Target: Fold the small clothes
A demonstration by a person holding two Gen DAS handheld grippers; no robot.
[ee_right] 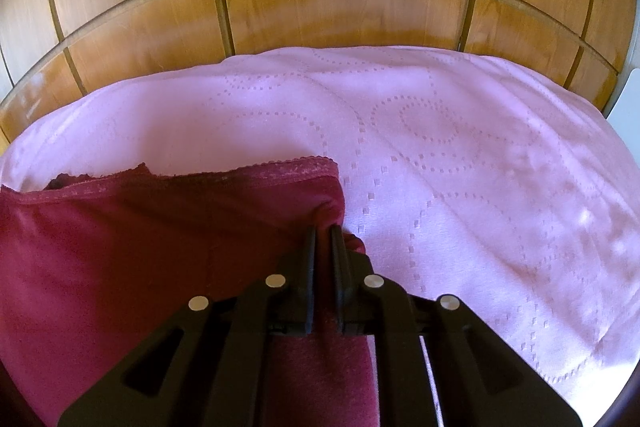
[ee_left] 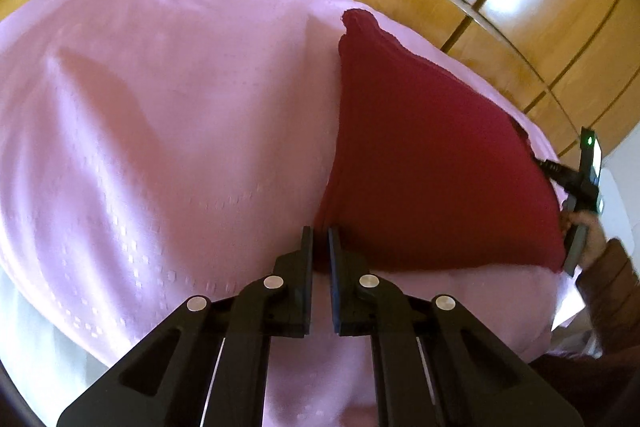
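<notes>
My left gripper [ee_left: 320, 239] has its jaws drawn almost together on the near left corner of the dark red garment [ee_left: 432, 155], pinching the cloth there. My right gripper [ee_right: 324, 239] is clamped on the opposite lace-edged corner. The garment lies on the pink bedspread [ee_left: 160, 107], stretched between the two claws, its long axis running from one hand to the other. I judge the coming fold carries one corner along that line.

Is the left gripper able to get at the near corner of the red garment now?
Probably yes. The left gripper sits at the red garment corner, nothing between; its fingers look nearly closed on the cloth edge.
</notes>
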